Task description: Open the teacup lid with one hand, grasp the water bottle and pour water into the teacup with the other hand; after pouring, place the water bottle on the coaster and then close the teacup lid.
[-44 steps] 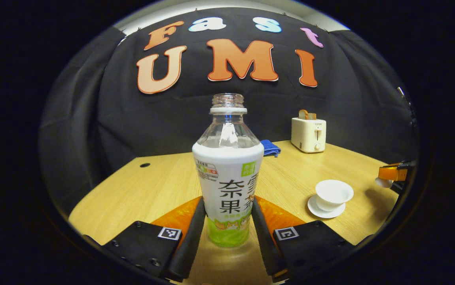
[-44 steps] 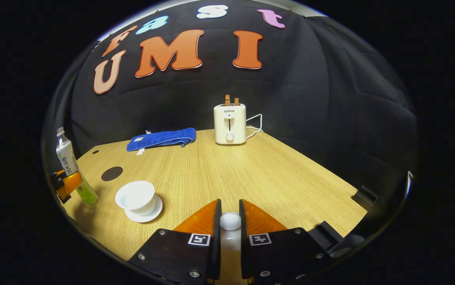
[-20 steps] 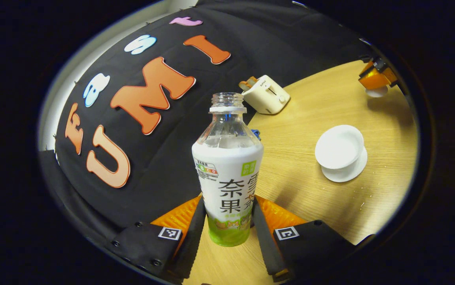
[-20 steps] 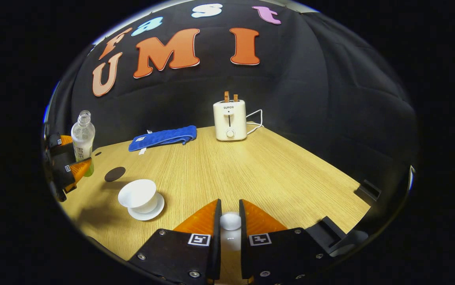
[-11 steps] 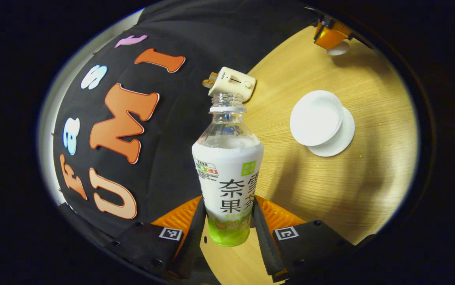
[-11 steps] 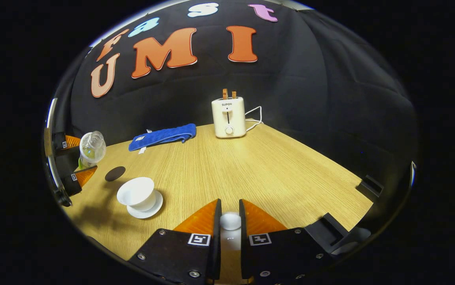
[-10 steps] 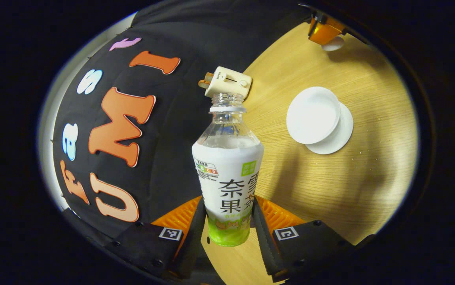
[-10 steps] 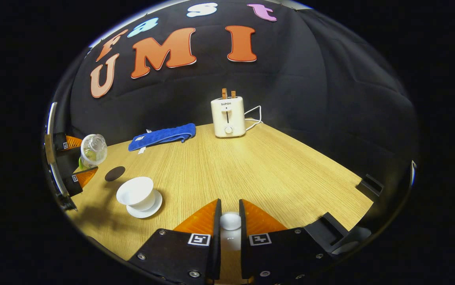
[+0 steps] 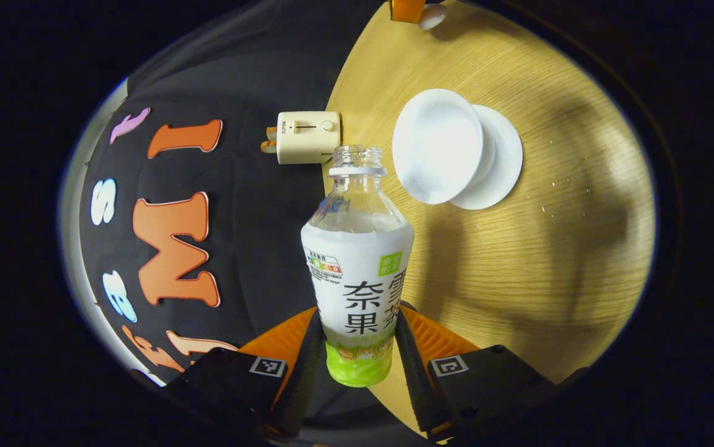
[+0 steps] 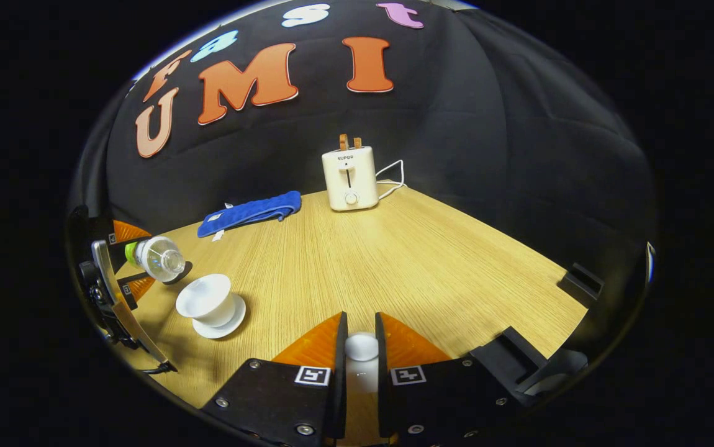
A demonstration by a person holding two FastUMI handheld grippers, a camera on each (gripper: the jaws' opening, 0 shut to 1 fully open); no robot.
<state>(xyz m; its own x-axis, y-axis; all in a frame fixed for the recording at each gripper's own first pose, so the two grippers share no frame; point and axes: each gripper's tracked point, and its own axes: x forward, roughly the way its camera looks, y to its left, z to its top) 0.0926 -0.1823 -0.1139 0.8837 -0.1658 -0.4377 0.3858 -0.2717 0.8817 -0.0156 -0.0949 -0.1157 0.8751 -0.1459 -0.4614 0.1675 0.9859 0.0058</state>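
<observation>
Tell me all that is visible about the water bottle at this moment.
The water bottle is clear plastic with a white ring under its open, capless mouth and a white label turning green near the base. The left claw grips its lower body, one finger on each side. In the right gripper view it lies tipped nearly on its side, mouth pointing toward the white teacup, without touching it. No water stream is visible.

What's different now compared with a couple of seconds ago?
The left gripper has lifted the clear plastic water bottle off the wooden table and tipped it onto its side, mouth toward the white teacup. No water visibly flows yet. The right gripper still holds the white lid aside; the teacup has not moved.
</observation>
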